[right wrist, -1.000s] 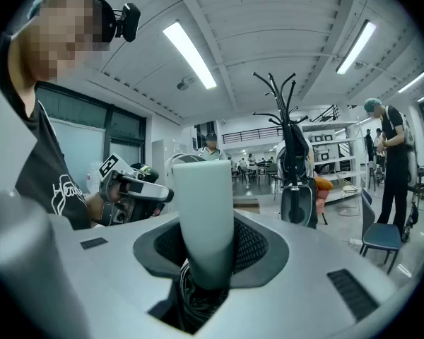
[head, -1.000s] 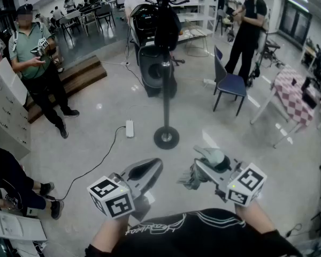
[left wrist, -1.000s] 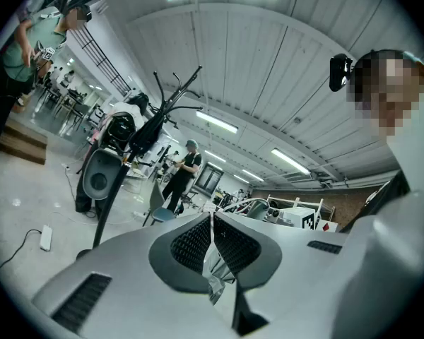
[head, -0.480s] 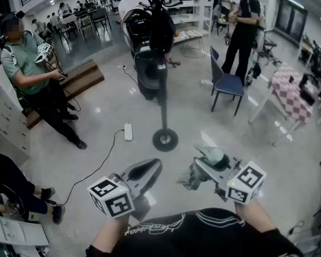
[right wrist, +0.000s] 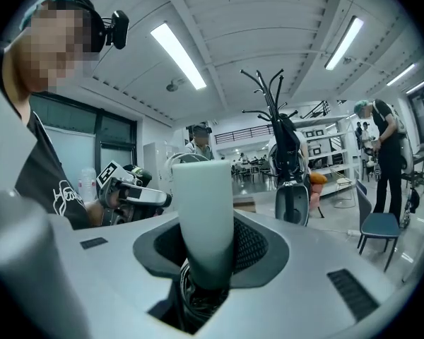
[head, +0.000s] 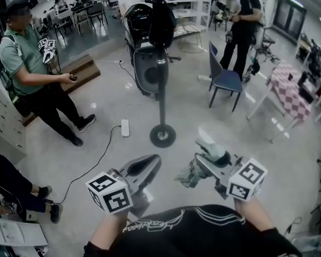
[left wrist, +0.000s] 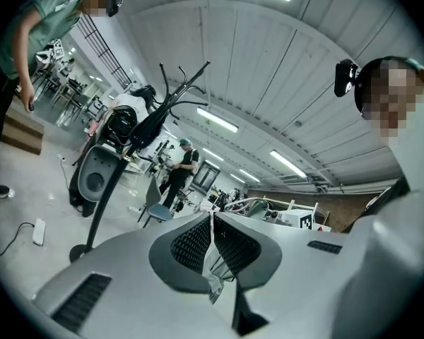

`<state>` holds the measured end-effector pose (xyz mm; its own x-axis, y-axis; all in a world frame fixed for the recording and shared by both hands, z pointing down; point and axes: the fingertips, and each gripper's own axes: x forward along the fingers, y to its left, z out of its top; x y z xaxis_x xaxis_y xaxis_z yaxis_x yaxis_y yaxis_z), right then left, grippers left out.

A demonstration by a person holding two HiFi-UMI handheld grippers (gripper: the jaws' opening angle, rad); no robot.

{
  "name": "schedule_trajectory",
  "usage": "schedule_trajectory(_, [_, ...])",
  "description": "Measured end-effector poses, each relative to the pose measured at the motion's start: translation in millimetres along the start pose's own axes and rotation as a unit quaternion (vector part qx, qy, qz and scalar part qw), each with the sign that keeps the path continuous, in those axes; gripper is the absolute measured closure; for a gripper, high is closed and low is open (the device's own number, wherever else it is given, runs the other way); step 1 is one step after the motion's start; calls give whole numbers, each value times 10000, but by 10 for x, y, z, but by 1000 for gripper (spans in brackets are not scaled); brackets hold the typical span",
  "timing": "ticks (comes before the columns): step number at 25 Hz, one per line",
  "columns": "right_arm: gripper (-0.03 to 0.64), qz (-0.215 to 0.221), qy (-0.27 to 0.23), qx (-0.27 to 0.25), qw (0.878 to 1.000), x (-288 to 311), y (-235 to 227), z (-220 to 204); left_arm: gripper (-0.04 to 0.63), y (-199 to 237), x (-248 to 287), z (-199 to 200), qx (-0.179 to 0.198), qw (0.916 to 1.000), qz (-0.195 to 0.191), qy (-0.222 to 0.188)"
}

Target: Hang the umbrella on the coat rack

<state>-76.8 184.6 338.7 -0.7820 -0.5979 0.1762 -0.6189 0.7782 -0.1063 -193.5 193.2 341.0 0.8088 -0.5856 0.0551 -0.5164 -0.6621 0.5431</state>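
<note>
In the carry step, the jaws of the right gripper point(head: 207, 155) clamped the handle point(right wrist: 203, 210) of the folded umbrella point(head: 190, 176), well short of the coat rack point(head: 161, 90), while the jaws of the left gripper point(head: 151, 163) pinched a thin pale strip point(left wrist: 212, 260), and the next move apparently required closing in and lifting toward a hook point(right wrist: 265, 83).

coat rack point(head: 161, 98) stands ahead; chair point(head: 228, 81) right of it; power strip point(head: 125, 127) left

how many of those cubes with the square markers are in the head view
2. One marker cube is on the left gripper, lower left; the other cube is on the right gripper, which holds the umbrella, lower right. None looks hidden.
</note>
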Motion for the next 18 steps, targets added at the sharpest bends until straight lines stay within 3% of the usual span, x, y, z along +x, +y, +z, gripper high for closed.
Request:
schedule_trajectory(8, [480, -16, -20, 83, 10000, 36, -156, 17, 583, 32, 177, 43, 47, 10000, -65, 31])
schedule_trajectory(18, [480, 199, -53, 192, 9996, 8, -765, 118, 583, 69, 797, 156, 30, 9999, 146, 77])
